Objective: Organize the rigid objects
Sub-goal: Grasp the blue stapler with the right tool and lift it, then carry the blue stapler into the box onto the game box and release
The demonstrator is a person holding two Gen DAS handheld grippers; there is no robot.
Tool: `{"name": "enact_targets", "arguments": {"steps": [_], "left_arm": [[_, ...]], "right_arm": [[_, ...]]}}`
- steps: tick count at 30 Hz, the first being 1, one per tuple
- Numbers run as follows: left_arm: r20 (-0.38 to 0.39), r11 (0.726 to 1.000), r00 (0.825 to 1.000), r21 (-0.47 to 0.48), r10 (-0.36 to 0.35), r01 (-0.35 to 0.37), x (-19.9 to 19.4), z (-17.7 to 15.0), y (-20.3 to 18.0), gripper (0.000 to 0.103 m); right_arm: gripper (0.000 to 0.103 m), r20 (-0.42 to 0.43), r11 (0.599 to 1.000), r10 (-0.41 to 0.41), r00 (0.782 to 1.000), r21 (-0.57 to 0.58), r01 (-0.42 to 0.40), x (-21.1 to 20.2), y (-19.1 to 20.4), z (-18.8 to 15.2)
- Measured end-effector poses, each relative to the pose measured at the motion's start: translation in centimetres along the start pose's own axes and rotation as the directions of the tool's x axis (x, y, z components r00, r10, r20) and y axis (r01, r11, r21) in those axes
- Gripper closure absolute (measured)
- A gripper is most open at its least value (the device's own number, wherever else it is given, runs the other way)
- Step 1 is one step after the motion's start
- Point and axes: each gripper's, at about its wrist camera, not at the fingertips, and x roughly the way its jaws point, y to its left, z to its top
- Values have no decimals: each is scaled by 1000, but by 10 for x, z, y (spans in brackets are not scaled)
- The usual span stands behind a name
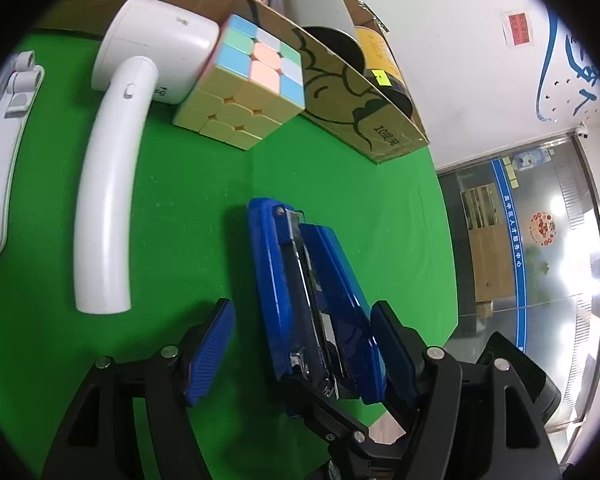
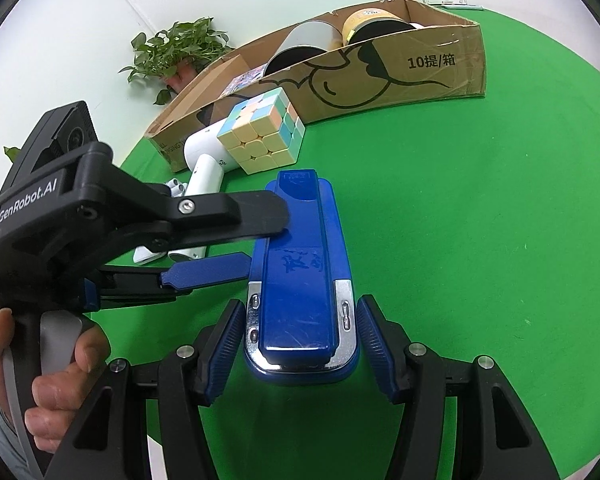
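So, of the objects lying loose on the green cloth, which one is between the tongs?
The blue stapler: both open tongs, the left and the right, straddle it. The pastel cube and the white handheld device lie farther off, by the cardboard box.

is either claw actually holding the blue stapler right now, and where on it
Neither shows a closed hold. The blue stapler sits between the open fingers of both the right claw and the left claw; the right straddles its metal-trimmed rear end.

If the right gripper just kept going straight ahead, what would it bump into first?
The blue stapler: its rear end already sits between the right gripper and its open fingers. Farther on are the puzzle cube and cardboard box.
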Motion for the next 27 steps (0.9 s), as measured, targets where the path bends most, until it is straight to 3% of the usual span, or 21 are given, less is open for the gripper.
{"name": "enact_targets", "arguments": {"steps": [5,11,15,21,27], "left_arm": [[19,1000,1000,-20,11,-11,-2,6,5,33],[-23,1000,1000,-10,15,-15,7,11,2,32],[-30,999,999,6,-36,36,6,11,-1,48],[-26,999,998,5,-52,52,7,11,1,49],[3,997,999,69,-39,38,-8,9,-10,50]], "right_arm": [[47,-1,1000,-1,1000,6,1,0,4,-2],[47,-1,999,-38,999,-23,38,1,13,-4],[48,1,998,-53,999,-35,53,1,17,-5],[48,-9,997,-65,998,-38,64,2,21,-4],[48,0,998,-51,999,-24,51,-2,28,-2]]}}
